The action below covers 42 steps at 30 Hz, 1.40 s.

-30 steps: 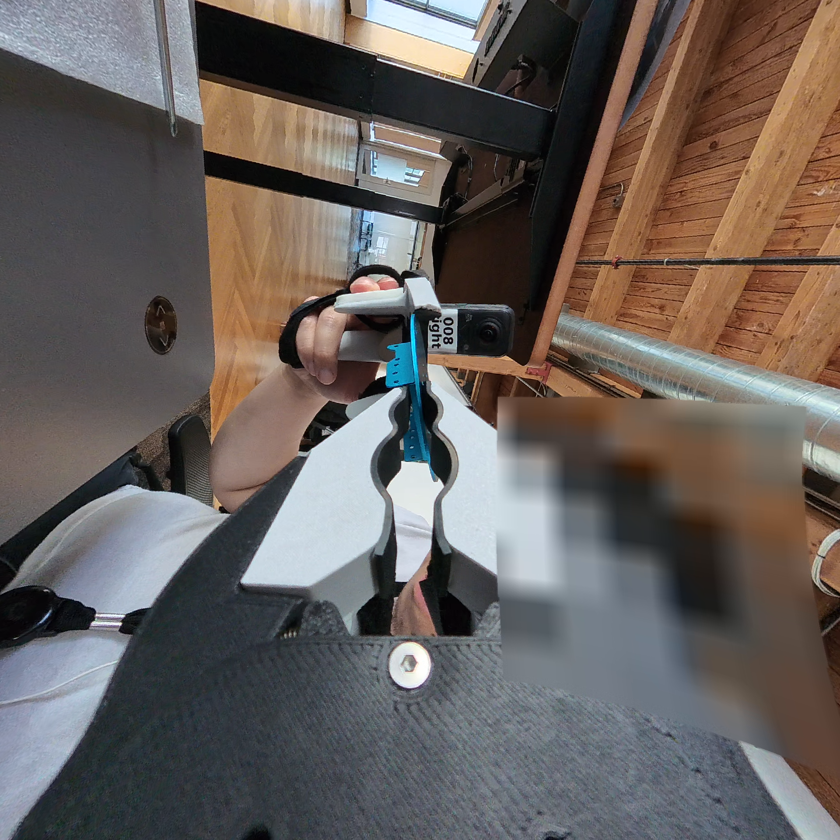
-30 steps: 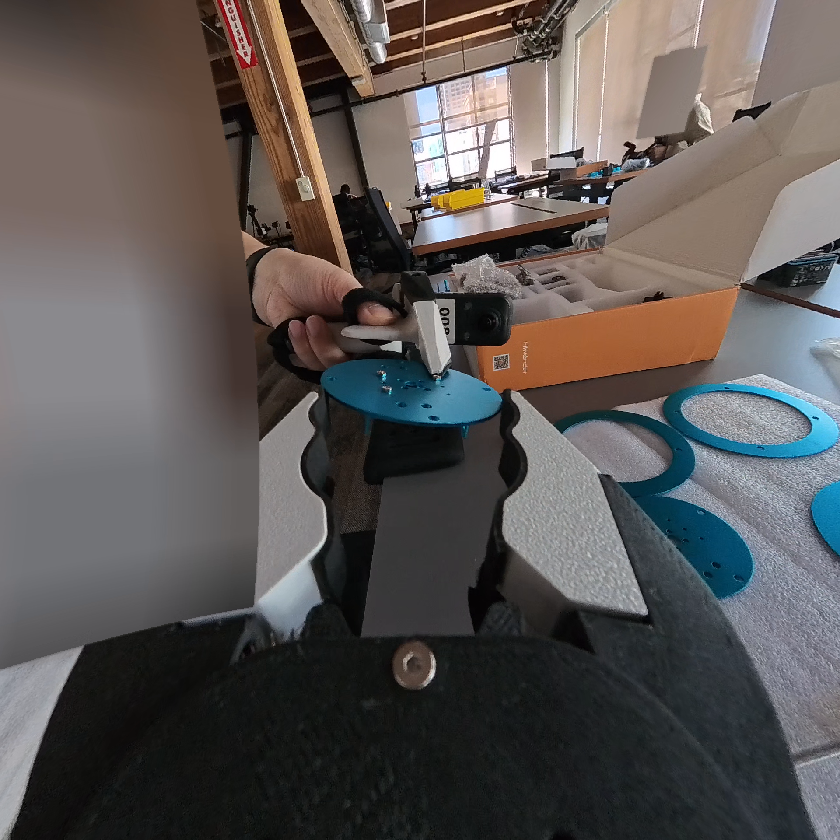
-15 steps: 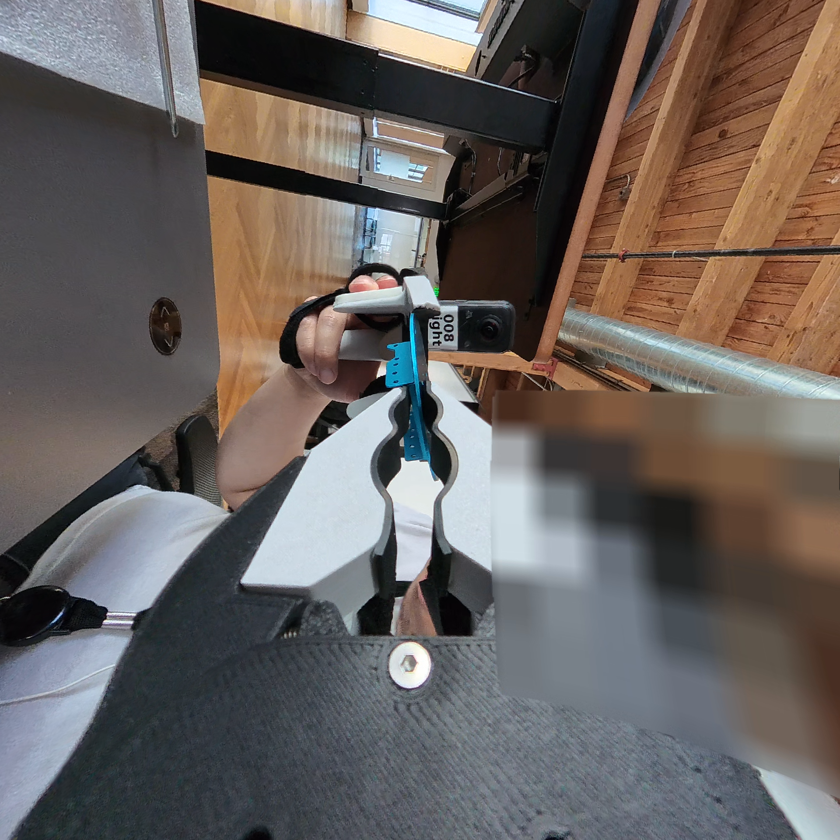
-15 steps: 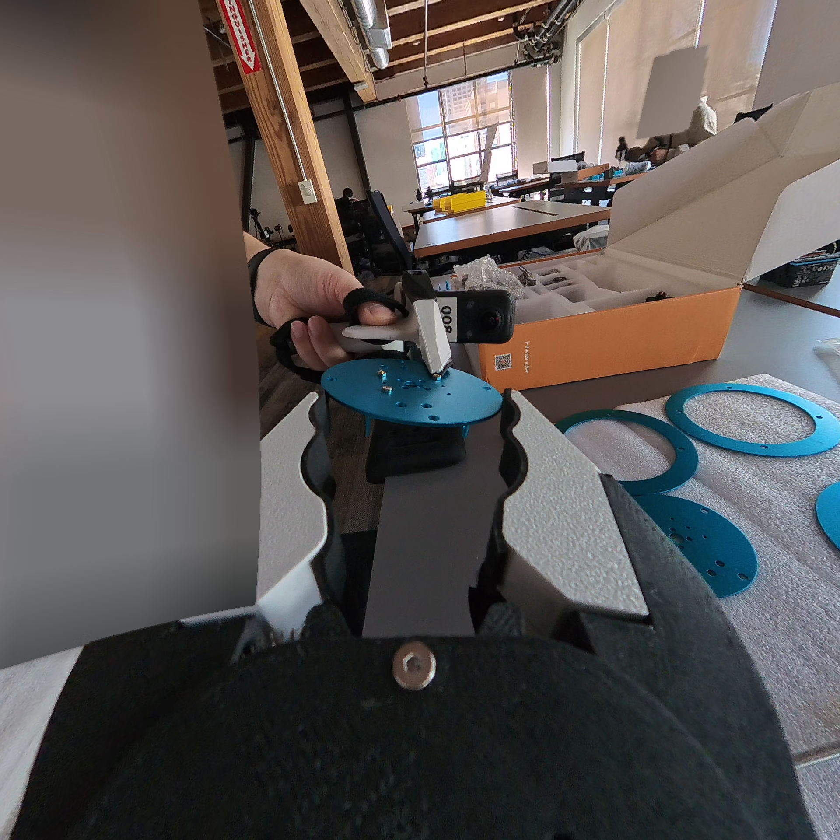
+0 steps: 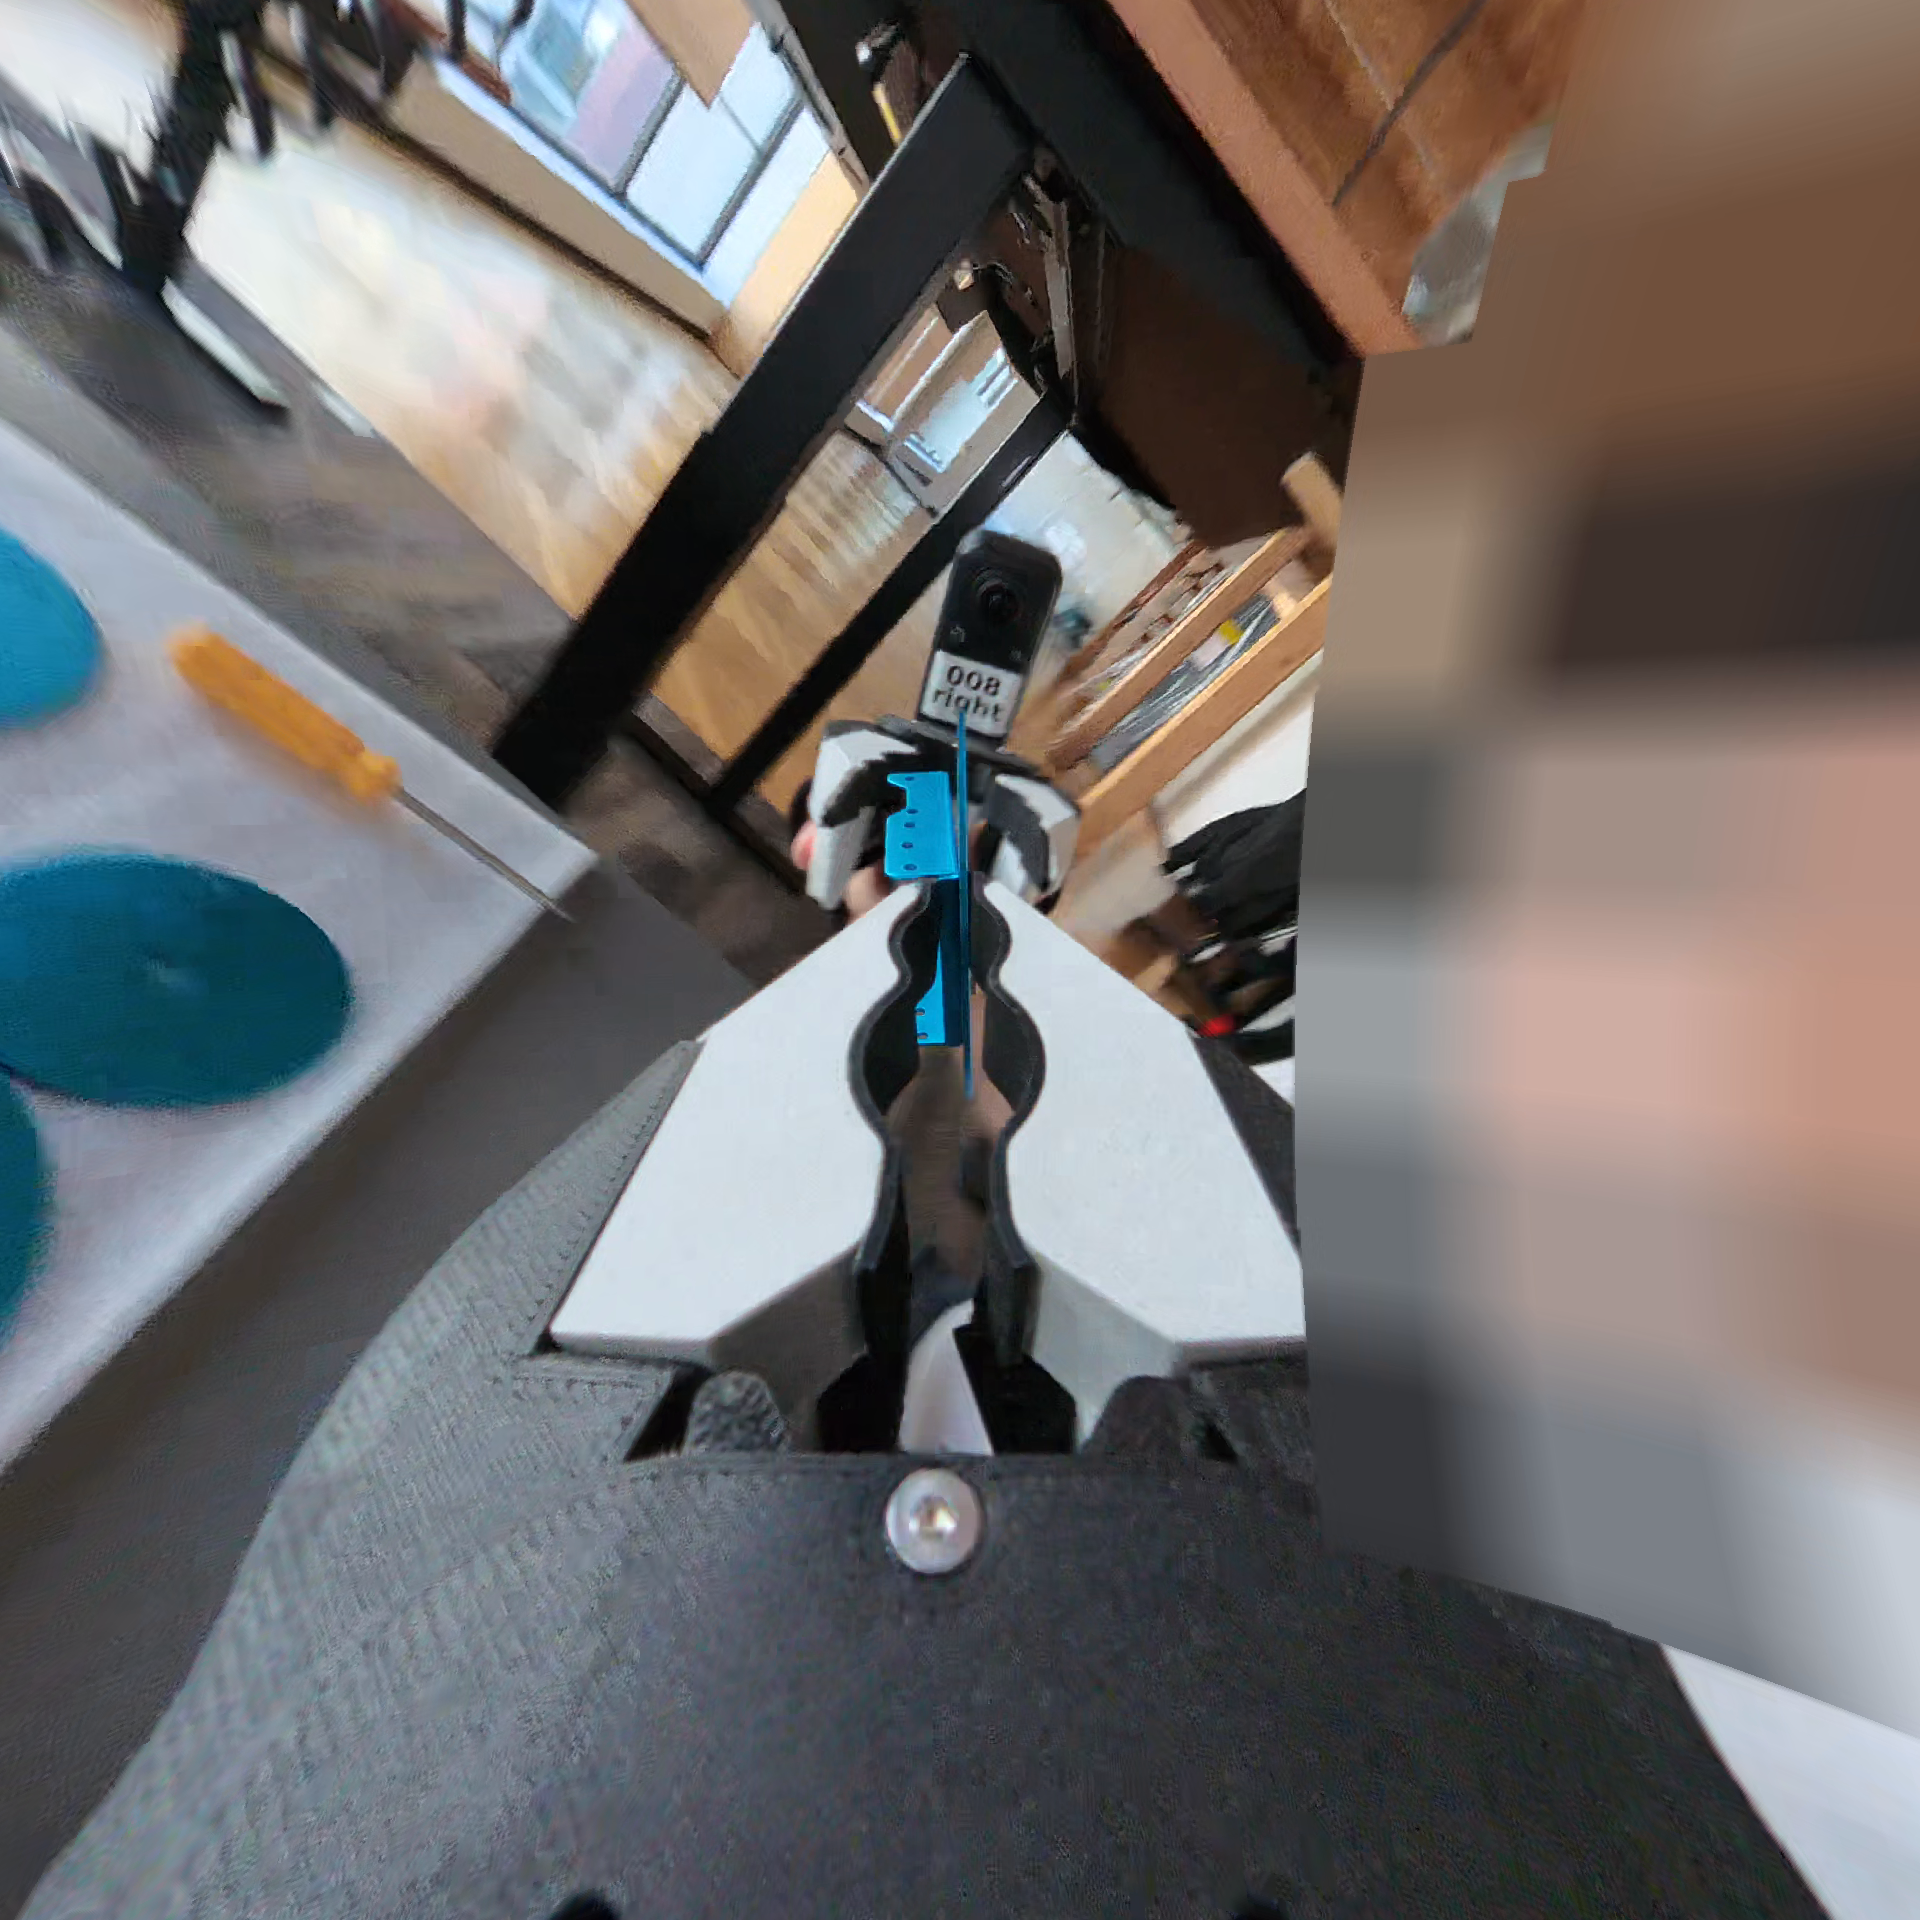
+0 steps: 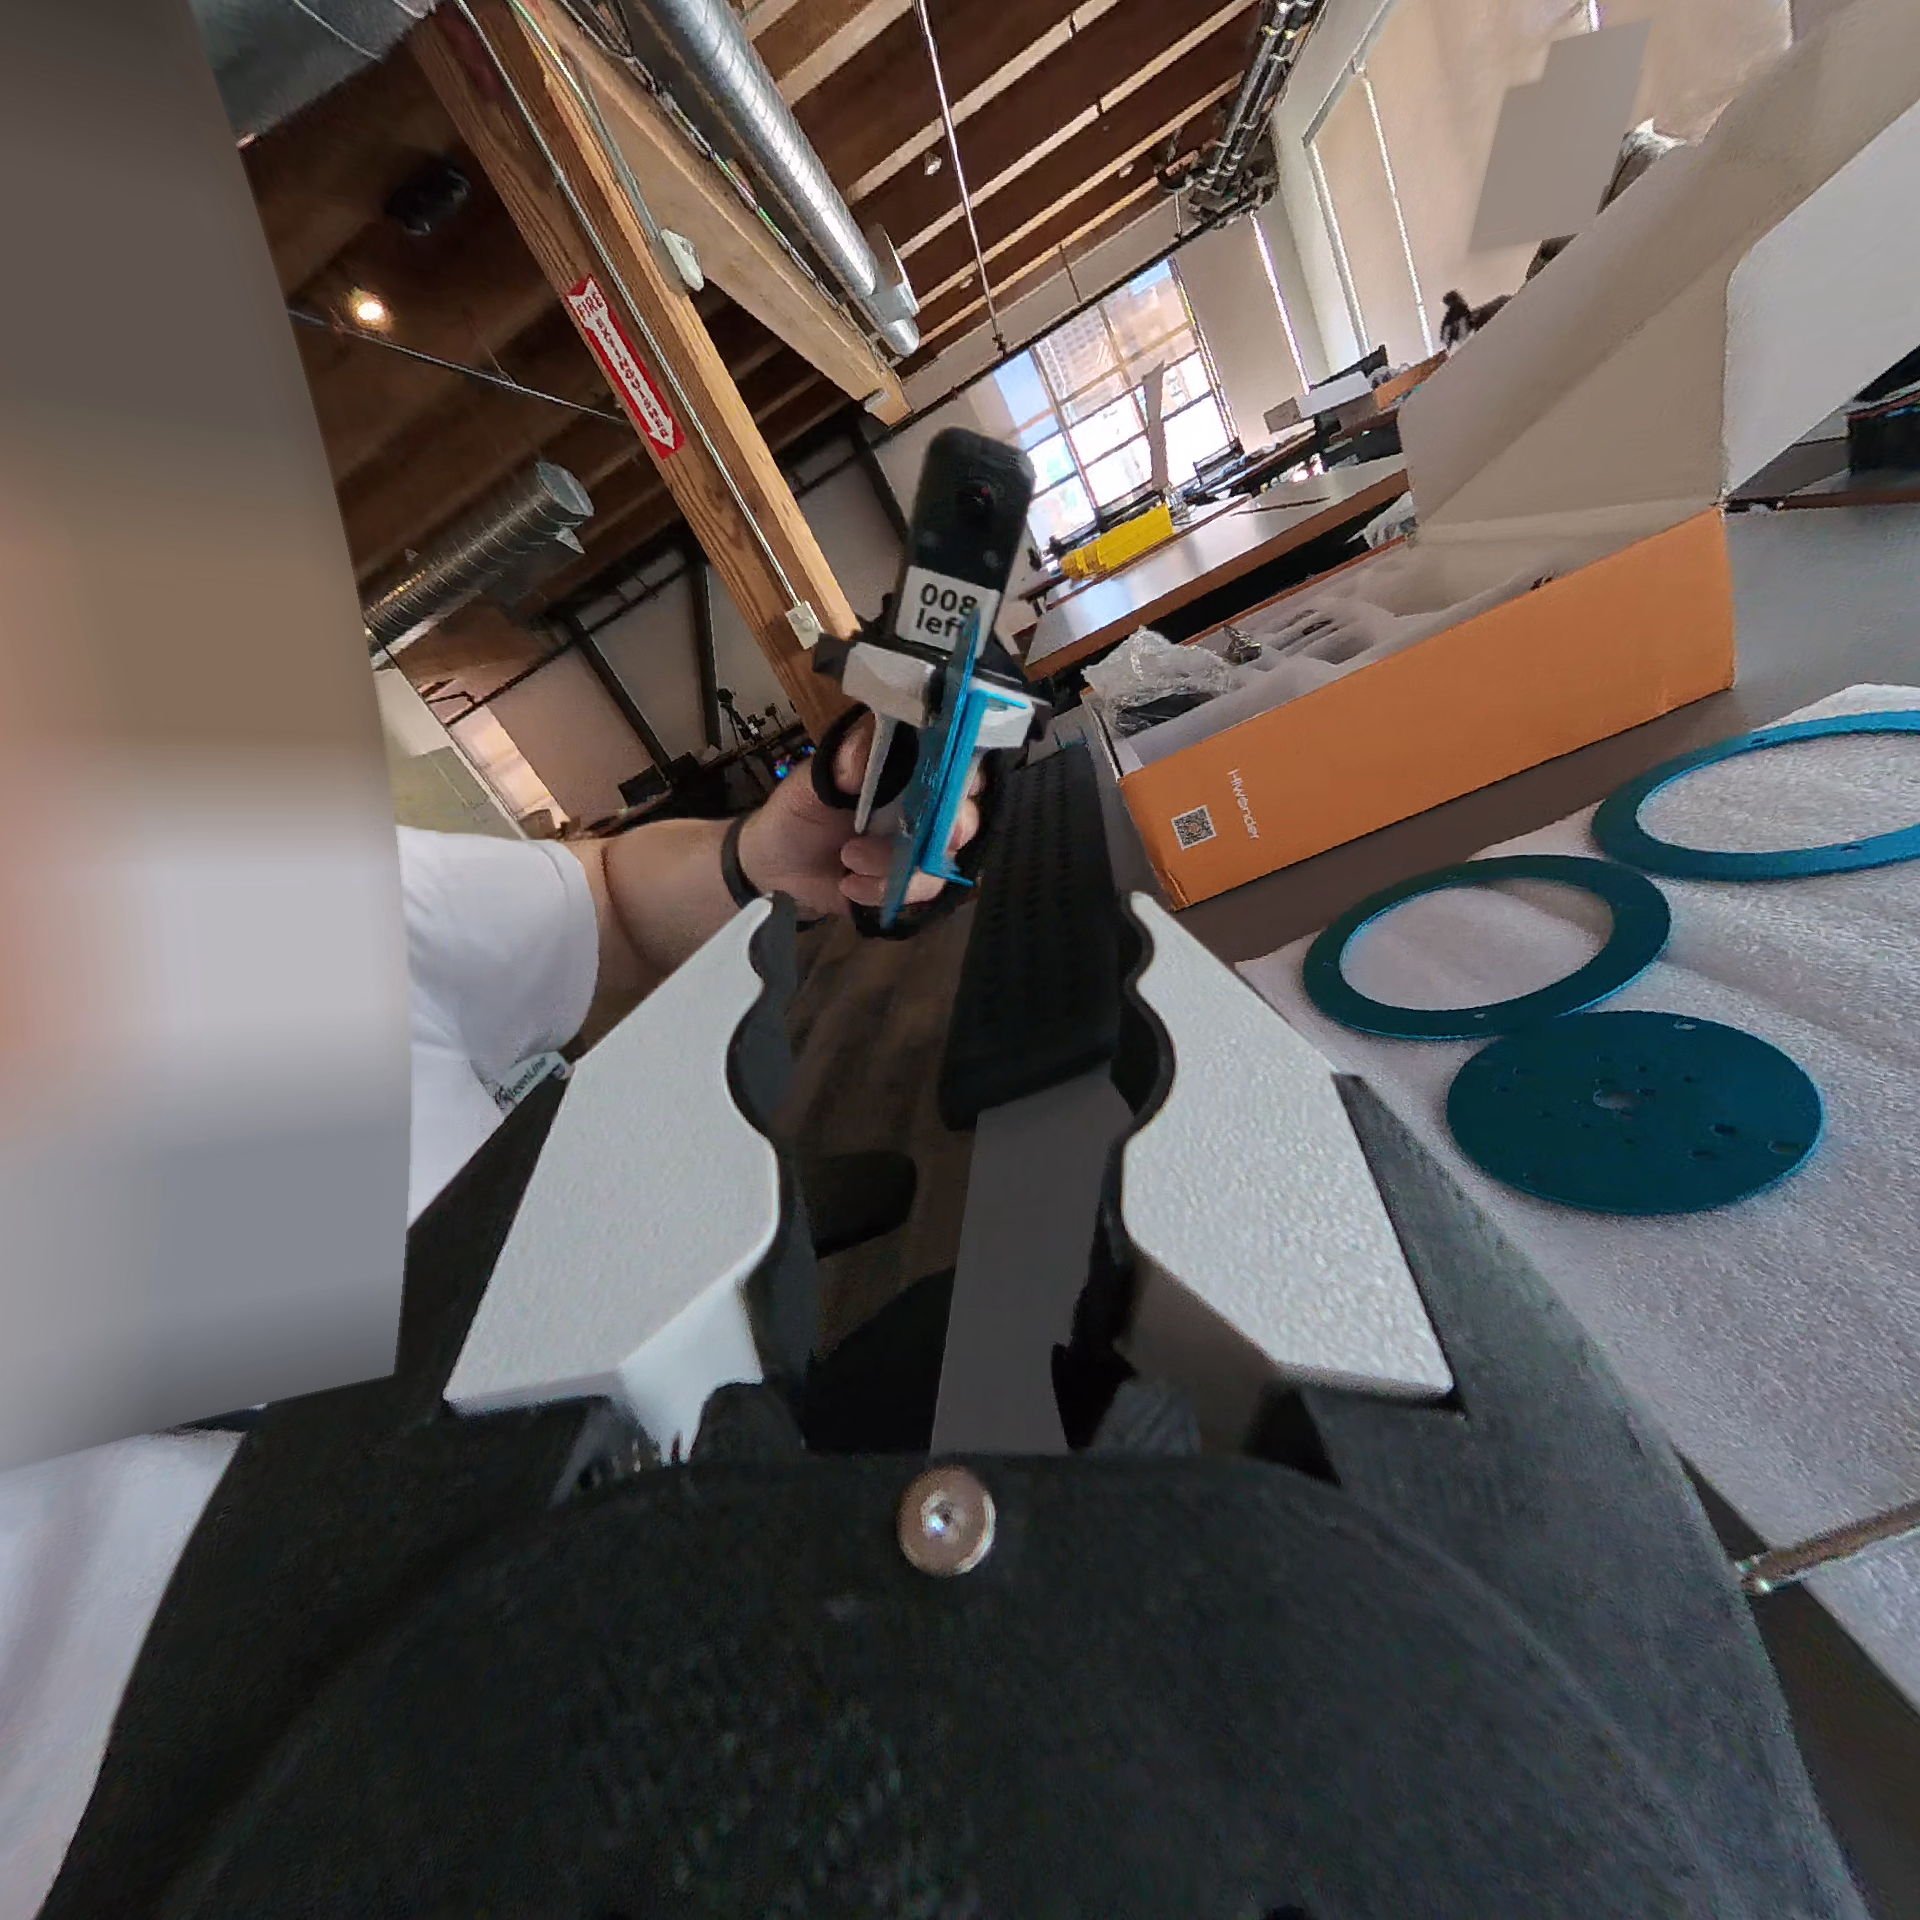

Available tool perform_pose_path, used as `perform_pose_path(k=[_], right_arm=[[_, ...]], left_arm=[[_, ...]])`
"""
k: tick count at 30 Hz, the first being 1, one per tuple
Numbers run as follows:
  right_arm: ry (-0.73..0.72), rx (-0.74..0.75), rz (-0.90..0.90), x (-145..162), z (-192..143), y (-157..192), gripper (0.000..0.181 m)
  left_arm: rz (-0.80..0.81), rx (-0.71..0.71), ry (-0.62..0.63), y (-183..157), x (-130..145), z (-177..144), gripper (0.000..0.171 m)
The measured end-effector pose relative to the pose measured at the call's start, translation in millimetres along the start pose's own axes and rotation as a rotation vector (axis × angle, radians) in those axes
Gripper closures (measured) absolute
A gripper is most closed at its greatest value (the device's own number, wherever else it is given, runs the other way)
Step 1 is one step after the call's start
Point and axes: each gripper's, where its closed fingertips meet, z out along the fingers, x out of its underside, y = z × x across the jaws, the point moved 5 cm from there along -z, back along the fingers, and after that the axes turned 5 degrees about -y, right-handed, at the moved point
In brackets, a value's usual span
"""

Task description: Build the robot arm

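My left gripper [image 5: 943, 920] is shut on a blue metal disc [image 5: 965, 935], seen edge-on, with a small blue bracket [image 5: 916, 831] on its left face. In the right wrist view the left gripper [image 6: 940, 691] holds the disc [image 6: 935, 774] upright and tilted in the air, a hand behind it. My right gripper [image 6: 956, 920] is open and empty, pointing at the disc from a short distance. It also shows in the left wrist view [image 5: 940, 821], jaws apart, beyond the disc's far edge.
White foam sheet [image 6: 1714, 1299] on the grey table holds two blue rings [image 6: 1486, 1023], [image 6: 1631, 821] and a blue disc [image 6: 1631, 1112]. Open orange box [image 6: 1455, 717] behind. Black slotted block [image 6: 1039, 935] ahead. Orange-handled screwdriver [image 5: 281, 717] and more blue discs [image 5: 156, 977] lie on the foam.
The left gripper has rolled and turned the disc from lying flat to standing on edge. Both views have tilted; the table now shows in the left view. The right gripper stays open.
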Motion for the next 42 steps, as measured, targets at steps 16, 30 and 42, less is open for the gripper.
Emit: perform_pose_path(k=[16, 30, 42], right_arm=[[0.359, -0.014, -0.768, -31, 26, 31, 0.165], [0.393, 0.043, -1.555, -9, 18, 62, 0.179], [0.38, 0.188, -2.021, 17, 9, 50, 0.179]], left_arm=[[1.013, -0.028, 0.189, -38, 9, 20, 0.169], [1.502, -0.081, 0.243, -55, 28, 20, 0.138], [0.521, -0.221, -0.08, -12, 3, -19, 0.121]])
